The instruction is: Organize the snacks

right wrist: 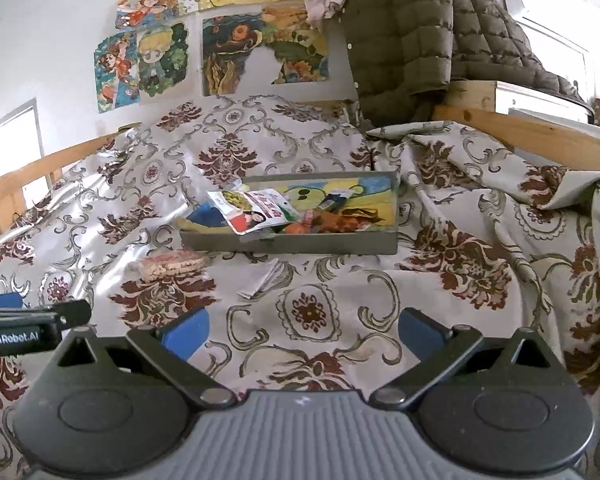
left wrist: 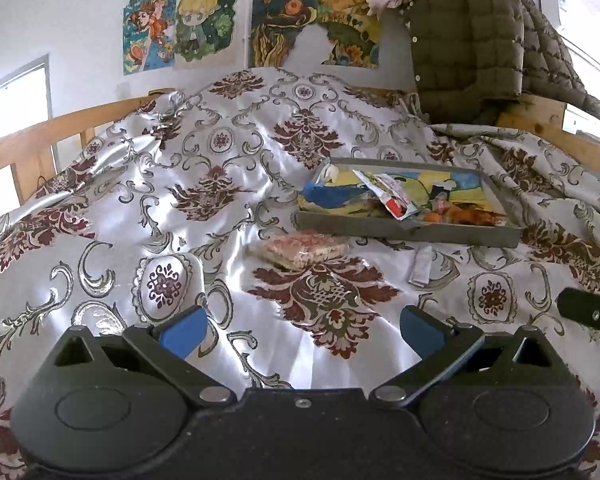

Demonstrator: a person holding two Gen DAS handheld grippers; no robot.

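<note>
A grey tray with a colourful picture base lies on the patterned bedspread. It holds a white and red snack packet and orange wrapped snacks. A clear bag of pink snacks lies on the cloth in front of the tray's left corner. A small silver sachet lies beside it. My left gripper is open and empty, held back from the bag. My right gripper is open and empty, near the sachet.
The bedspread is wrinkled and bunched at the right. A wooden bed rail borders it. An olive quilted jacket hangs behind the tray. Posters cover the wall.
</note>
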